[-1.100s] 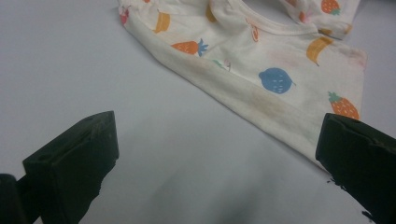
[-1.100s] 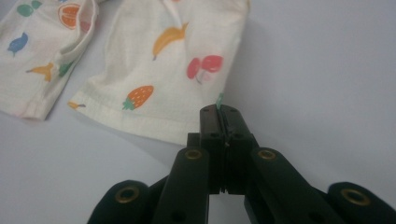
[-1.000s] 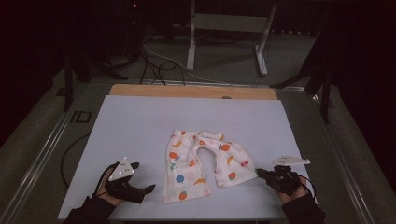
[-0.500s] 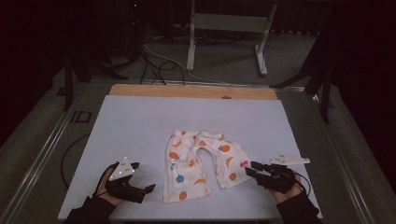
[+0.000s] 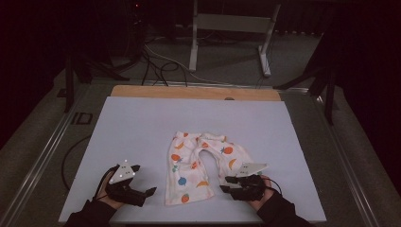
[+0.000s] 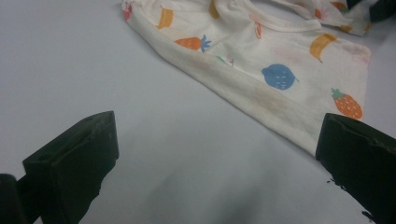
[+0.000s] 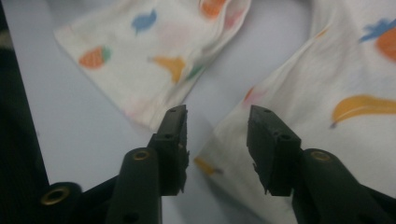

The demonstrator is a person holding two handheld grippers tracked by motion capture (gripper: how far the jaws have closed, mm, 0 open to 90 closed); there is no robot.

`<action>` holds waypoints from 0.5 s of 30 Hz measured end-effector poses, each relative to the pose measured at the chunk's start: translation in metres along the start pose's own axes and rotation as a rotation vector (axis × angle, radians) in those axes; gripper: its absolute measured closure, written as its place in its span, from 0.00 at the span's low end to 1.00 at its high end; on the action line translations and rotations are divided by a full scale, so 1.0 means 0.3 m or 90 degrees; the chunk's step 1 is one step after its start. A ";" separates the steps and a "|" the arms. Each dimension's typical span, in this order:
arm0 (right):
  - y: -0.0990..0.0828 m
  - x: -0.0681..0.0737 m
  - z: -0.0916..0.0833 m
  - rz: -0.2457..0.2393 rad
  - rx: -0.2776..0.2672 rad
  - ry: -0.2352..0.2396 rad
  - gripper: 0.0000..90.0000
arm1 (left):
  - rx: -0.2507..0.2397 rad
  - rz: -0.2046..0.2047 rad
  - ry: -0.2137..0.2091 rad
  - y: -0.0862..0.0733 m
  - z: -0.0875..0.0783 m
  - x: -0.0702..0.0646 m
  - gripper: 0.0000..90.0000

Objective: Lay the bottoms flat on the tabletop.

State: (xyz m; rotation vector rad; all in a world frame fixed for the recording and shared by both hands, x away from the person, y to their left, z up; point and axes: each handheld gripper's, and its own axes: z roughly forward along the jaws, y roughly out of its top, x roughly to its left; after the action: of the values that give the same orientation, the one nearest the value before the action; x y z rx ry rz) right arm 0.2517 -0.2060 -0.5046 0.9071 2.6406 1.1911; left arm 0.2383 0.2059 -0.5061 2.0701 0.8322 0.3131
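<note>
The cream fruit-print cotton baby trousers [image 5: 201,168] lie mid-table. The right gripper [image 7: 217,140], jaws having just parted (hem between, unpinched), could bunch cloth; the left gripper [image 5: 142,191] waits open.

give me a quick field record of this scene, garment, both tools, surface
garment: small cream trousers with fruit print, lying flat, legs spread toward the person
surface: white table sheet
left tool: jaws wide open, resting on the sheet beside the hem of one trouser leg, not touching the cloth
right tool: jaws have just been opening, now apart at the hem of the other leg, its corner edge lying between them, not pinched
grip: nothing held by either tool
</note>
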 end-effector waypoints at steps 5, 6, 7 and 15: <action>-0.012 0.025 0.033 -0.049 0.054 -0.042 0.81 | 0.001 0.003 -0.001 0.001 0.001 -0.002 0.00; -0.010 0.027 0.032 -0.052 0.058 -0.054 0.91 | 0.002 0.003 -0.002 0.000 0.002 -0.002 0.00; -0.005 0.033 0.030 -0.039 0.063 -0.062 0.97 | 0.002 0.002 -0.003 0.001 0.003 -0.002 0.00; 0.009 0.097 0.013 -0.054 0.057 0.022 0.97 | -0.005 0.005 -0.005 0.010 0.004 -0.005 0.00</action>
State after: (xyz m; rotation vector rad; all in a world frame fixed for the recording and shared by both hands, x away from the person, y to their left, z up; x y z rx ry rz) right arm 0.2305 -0.1858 -0.5012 0.7859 2.7497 1.0871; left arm 0.2391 0.2031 -0.5043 2.0668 0.8160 0.3117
